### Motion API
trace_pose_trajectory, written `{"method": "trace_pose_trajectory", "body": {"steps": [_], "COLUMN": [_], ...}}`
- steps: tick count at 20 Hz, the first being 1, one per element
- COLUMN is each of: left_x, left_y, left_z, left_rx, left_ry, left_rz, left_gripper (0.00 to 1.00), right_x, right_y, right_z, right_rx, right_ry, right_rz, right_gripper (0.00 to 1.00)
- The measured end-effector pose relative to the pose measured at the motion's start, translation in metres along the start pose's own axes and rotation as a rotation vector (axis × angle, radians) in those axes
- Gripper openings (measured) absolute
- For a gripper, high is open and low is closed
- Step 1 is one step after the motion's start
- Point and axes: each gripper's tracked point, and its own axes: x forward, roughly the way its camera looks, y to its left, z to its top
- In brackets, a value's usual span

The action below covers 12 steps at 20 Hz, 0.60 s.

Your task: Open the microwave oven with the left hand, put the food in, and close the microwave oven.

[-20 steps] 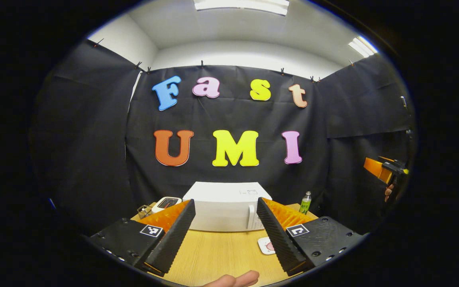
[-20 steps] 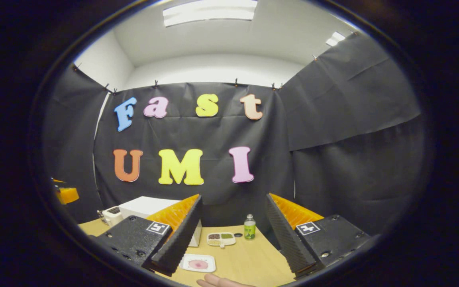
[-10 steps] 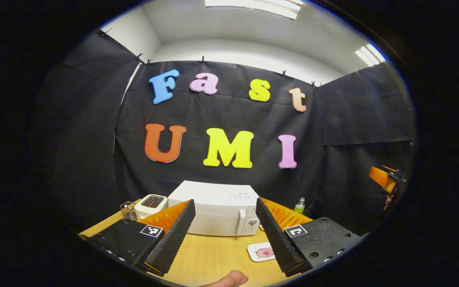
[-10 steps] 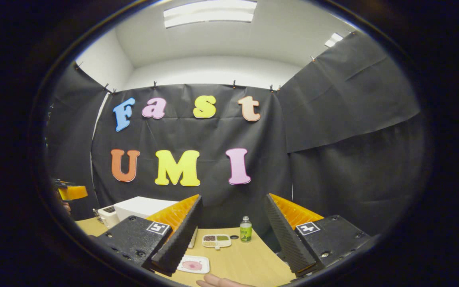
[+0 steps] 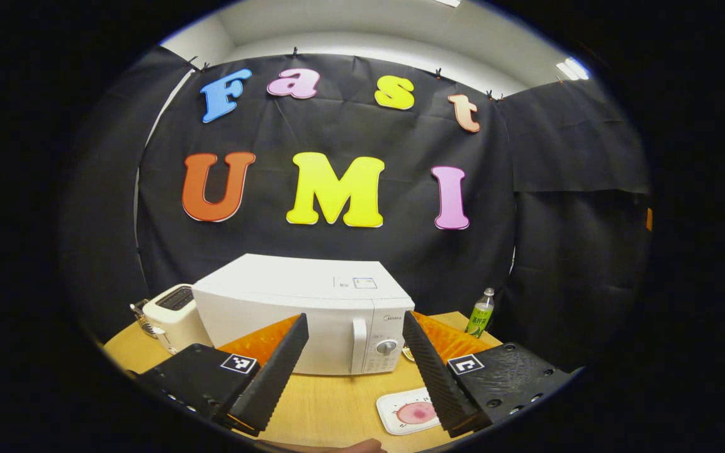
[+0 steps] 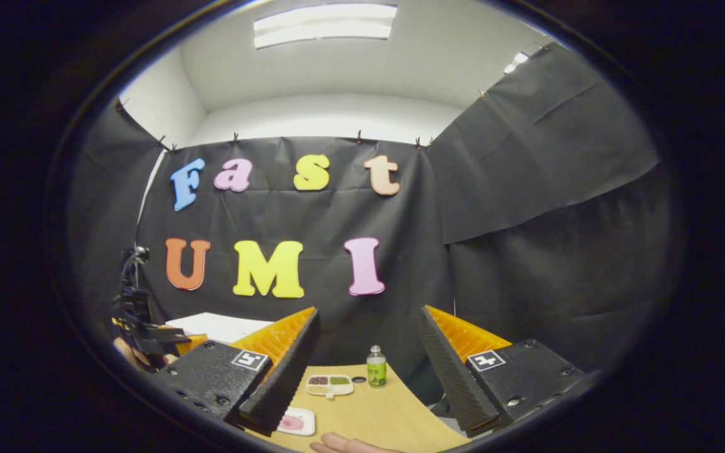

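Observation:
A white microwave (image 5: 303,314) stands on the wooden table (image 5: 331,409) with its door shut and its upright handle (image 5: 358,345) facing me. My left gripper (image 5: 355,318) is open and holds nothing; it hovers a short way in front of that door, with the handle seen between its fingers. A white plate with pink food (image 5: 410,412) lies on the table to the right, near the front of the microwave. My right gripper (image 6: 369,311) is open and holds nothing, well back from the plate with pink food (image 6: 296,421). The microwave's top (image 6: 218,325) shows at its left.
A cream toaster (image 5: 170,308) stands left of the microwave, and a green bottle (image 5: 480,313) right of it near the wall. Near the bottle (image 6: 375,367) lies a small divided tray (image 6: 330,384). The other gripper and a hand (image 6: 145,336) show at the far left.
My left gripper has moved forward and down toward the microwave, which now looks much larger. The right gripper has barely shifted; the other gripper has come further into its left edge.

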Motion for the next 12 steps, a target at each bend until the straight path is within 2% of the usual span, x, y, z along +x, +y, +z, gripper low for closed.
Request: {"method": "trace_pose_trajectory", "body": {"steps": [6,7,8,9,10,12], "left_x": [0.082,0.091,0.100,0.107,0.115,0.127], "left_y": [-0.004,-0.001,0.003,0.007,0.010,0.006], "left_z": [-0.055,-0.062,-0.067,-0.074,-0.078,-0.088], "left_rx": [0.070,0.074,0.083,0.092,0.105,0.097], "left_ry": [0.034,0.039,0.038,0.044,0.040,0.045], "left_rz": [0.026,0.040,0.059,0.081,0.091,0.063], "left_gripper": [0.93,0.81,0.91,0.76,0.82,0.78], "right_x": [0.008,0.007,0.007,0.007,0.008,0.009], "right_y": [-0.017,-0.020,-0.021,-0.021,-0.023,-0.027], "right_z": [-0.030,-0.035,-0.039,-0.042,-0.045,-0.053], "right_rx": [0.023,0.024,0.026,0.026,0.021,0.008], "right_ry": [0.049,0.060,0.067,0.072,0.076,0.086], "right_rz": [0.031,0.034,0.043,0.049,0.051,0.049], "right_gripper": [1.00,1.00,1.00,1.00,1.00,1.00]}}
